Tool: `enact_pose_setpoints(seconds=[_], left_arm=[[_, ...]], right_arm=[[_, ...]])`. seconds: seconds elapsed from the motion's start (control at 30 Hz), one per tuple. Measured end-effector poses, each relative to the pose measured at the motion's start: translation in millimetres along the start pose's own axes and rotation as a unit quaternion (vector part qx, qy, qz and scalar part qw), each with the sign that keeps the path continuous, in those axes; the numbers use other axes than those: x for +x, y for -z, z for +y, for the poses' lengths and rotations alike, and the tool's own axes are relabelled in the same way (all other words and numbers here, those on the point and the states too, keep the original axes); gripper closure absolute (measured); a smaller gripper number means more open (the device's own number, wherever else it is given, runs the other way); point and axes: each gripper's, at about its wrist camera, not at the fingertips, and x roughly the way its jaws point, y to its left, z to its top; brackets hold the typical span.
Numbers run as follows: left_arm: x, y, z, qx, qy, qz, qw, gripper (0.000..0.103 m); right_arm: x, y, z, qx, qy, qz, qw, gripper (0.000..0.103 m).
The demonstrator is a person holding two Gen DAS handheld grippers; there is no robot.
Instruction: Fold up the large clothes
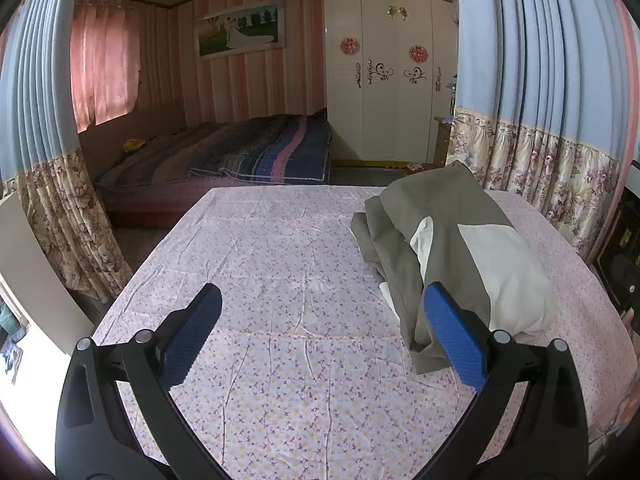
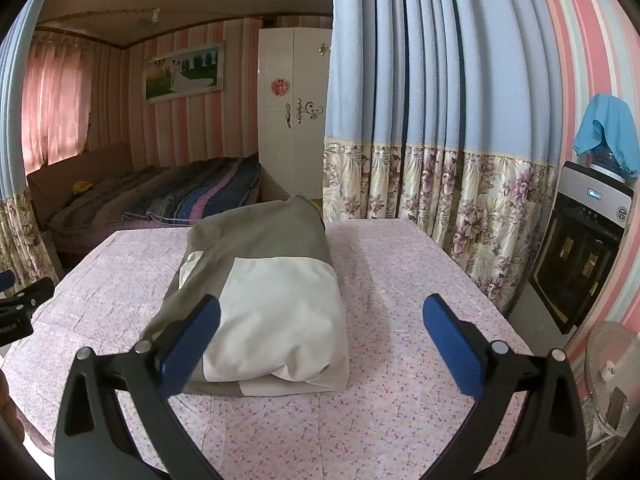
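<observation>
Olive-green and cream padded jacket (image 2: 260, 292) lies folded into a thick rectangular bundle on the bench, and neither gripper holds it. The right gripper (image 2: 320, 344) hovers just in front of the bundle's near end, its two blue-padded fingers spread wide; the left-hand finger overlaps the bundle's near left corner in this view, but whether it touches the cloth cannot be told. The left gripper (image 1: 320, 332) hangs over bare cloth to the left of the bundle, its fingers also spread wide with nothing between them; the jacket (image 1: 448, 248) sits off to its right, with looser olive layers bunched along that side.

The bench is covered by a pink floral-print sheet (image 2: 400, 420) with visible creases. Behind it hang blue curtains with floral hems (image 2: 440, 120), and further back stand a bed with a striped blue and pink blanket (image 1: 260, 152) and a white wardrobe (image 1: 384, 80).

Judging from the compact shape, folding looks nearly complete or done. The next move probably calls for tidying the loose left edge, or pressing the bundle flat, with both grippers brought in from the sides.
</observation>
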Motion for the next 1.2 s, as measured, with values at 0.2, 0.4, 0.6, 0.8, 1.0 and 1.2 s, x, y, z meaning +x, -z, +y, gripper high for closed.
enact_pose_setpoints(seconds=[0.2, 0.4, 0.6, 0.8, 1.0, 1.2], left_arm=[[-0.1, 0.1, 0.3, 0.0, -0.001, -0.001, 1.0, 0.003], [-0.2, 1.9, -3.5, 0.005, -0.004, -0.001, 1.0, 0.003], [-1.3, 2.5, -5.5, 0.005, 0.002, 0.001, 1.0, 0.003], [-3.9, 2.7, -7.0, 0.008, 0.006, 0.0, 1.0, 0.003], [-8.9, 1.8, -5.0, 0.013, -0.011, -0.011, 0.9998, 0.003], [-11.8, 0.1, -5.4, 0.017, -0.017, -0.017, 0.9996, 0.003]], right_arm=[[2.5, 1.5, -0.2, -0.003, 0.0, 0.001, 1.0, 0.002], [3.8, 2.6, -0.9, -0.005, 0.0, 0.002, 1.0, 0.002], [6.8, 4.9, -3.6, -0.013, 0.004, 0.003, 1.0, 0.002], [12.8, 7.0, -6.2, -0.022, 0.005, 0.008, 1.0, 0.002], [13.3, 7.5, -8.8, -0.025, 0.006, 0.008, 1.0, 0.002], [17.2, 7.5, -12.3, -0.03, 0.009, 0.01, 0.999, 0.002]])
